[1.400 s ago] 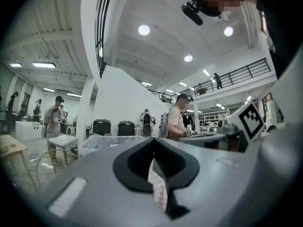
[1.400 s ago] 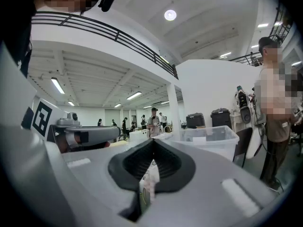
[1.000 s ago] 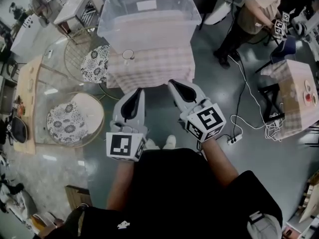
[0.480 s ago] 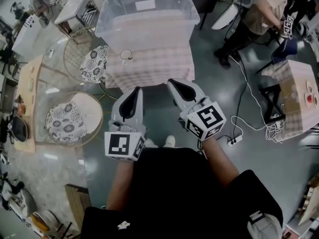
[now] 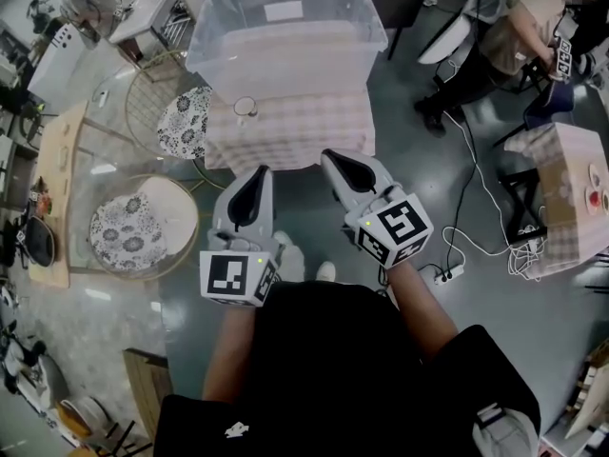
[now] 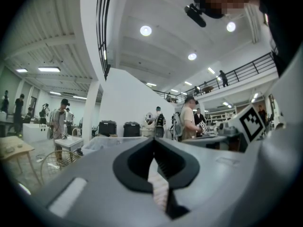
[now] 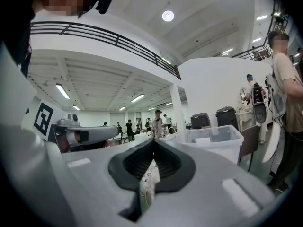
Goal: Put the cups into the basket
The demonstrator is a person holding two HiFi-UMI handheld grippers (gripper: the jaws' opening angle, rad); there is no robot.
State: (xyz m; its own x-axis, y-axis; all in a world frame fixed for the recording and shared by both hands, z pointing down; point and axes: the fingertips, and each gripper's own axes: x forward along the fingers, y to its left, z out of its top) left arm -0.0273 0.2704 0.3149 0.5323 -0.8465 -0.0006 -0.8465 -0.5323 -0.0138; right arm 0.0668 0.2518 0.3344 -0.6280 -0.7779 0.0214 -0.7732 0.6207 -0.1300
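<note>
On the checked table [image 5: 304, 131], just before the clear basket [image 5: 314, 46], one cup [image 5: 245, 108] is seen ahead of two closed, empty grippers; the left gripper [image 5: 255, 184] is held nearer than the right gripper [image 5: 341, 165]

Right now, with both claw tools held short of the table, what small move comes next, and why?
Probably reach the left gripper forward toward the clear cup, opening its jaws on the way. The cup stands on the checked tablecloth before the clear bin, nearer the left gripper than the right gripper, and both grippers are shut and empty.
</note>
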